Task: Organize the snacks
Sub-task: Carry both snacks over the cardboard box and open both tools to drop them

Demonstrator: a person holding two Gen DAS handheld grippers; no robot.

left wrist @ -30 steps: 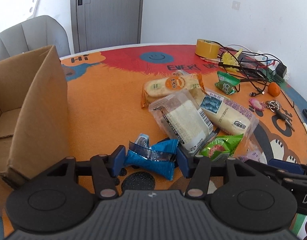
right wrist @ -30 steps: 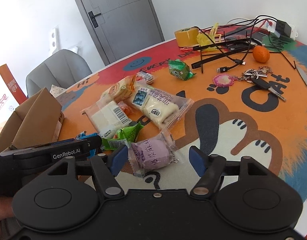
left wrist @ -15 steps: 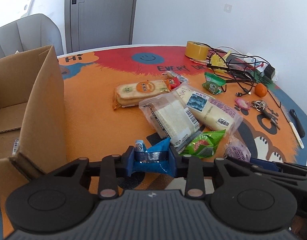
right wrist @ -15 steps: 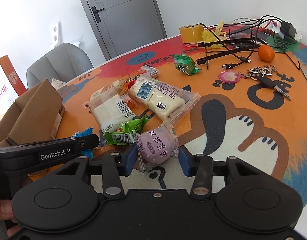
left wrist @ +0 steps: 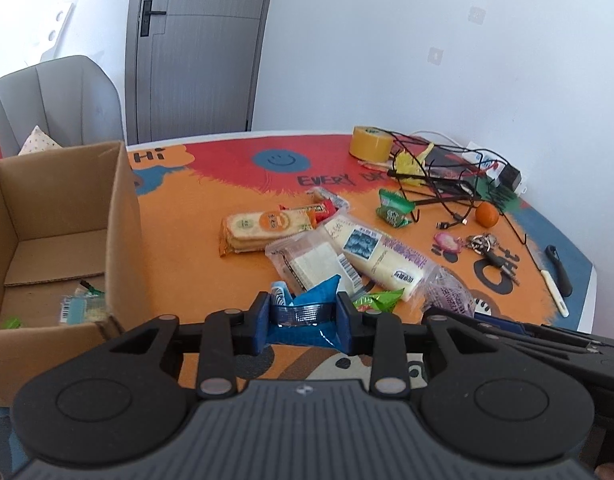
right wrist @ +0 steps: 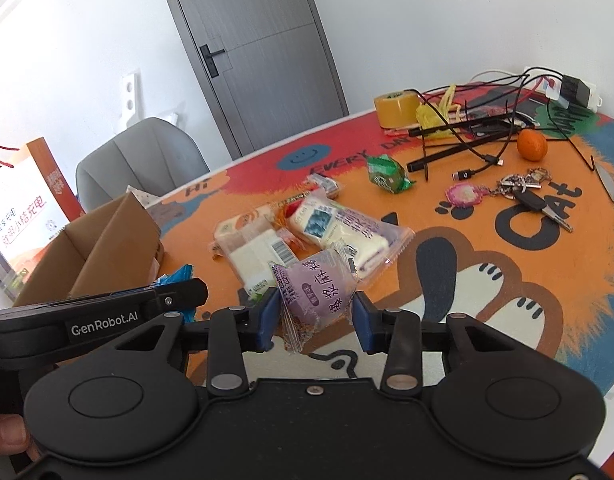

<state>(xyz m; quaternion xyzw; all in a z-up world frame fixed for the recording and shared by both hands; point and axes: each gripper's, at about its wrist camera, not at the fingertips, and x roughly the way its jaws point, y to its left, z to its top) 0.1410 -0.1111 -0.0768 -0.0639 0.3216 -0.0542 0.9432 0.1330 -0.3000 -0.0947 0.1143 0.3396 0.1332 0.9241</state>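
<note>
Your left tongs (left wrist: 303,322) are clamped on a blue foil snack packet (left wrist: 307,312), its crinkled ends sticking out above and below the pads, so its long axis runs away from you, not across the grip. Your right tongs (right wrist: 315,314) have just been closing and now pinch a purple mochi pouch (right wrist: 317,290) printed with Chinese characters; it tilts, one corner hanging below the pads. Both packets are lifted clear of the tabletop (left wrist: 195,240).

The side of the left tool reads "GenRobot.AI" in the right wrist view. The tabletop's cartoon cover carries "Hi", "EVERY" and "CAT".

The open cardboard box (left wrist: 123,216) sits to your left, beside the left tongs, with a few wrappers on its floor. Still lying in the middle of the tabletop: a cracker pack (left wrist: 263,228) with an orange round label, lying roughly crosswise; a clear-wrapped white cake (left wrist: 311,262) with a barcode; and a long bread pack (left wrist: 383,260) with purple lettering, angled toward your right. A small green candy bag (left wrist: 393,208) sits further back, near the tape roll (left wrist: 371,144), cables, keys (left wrist: 487,246) and an orange fruit (left wrist: 487,215).
</note>
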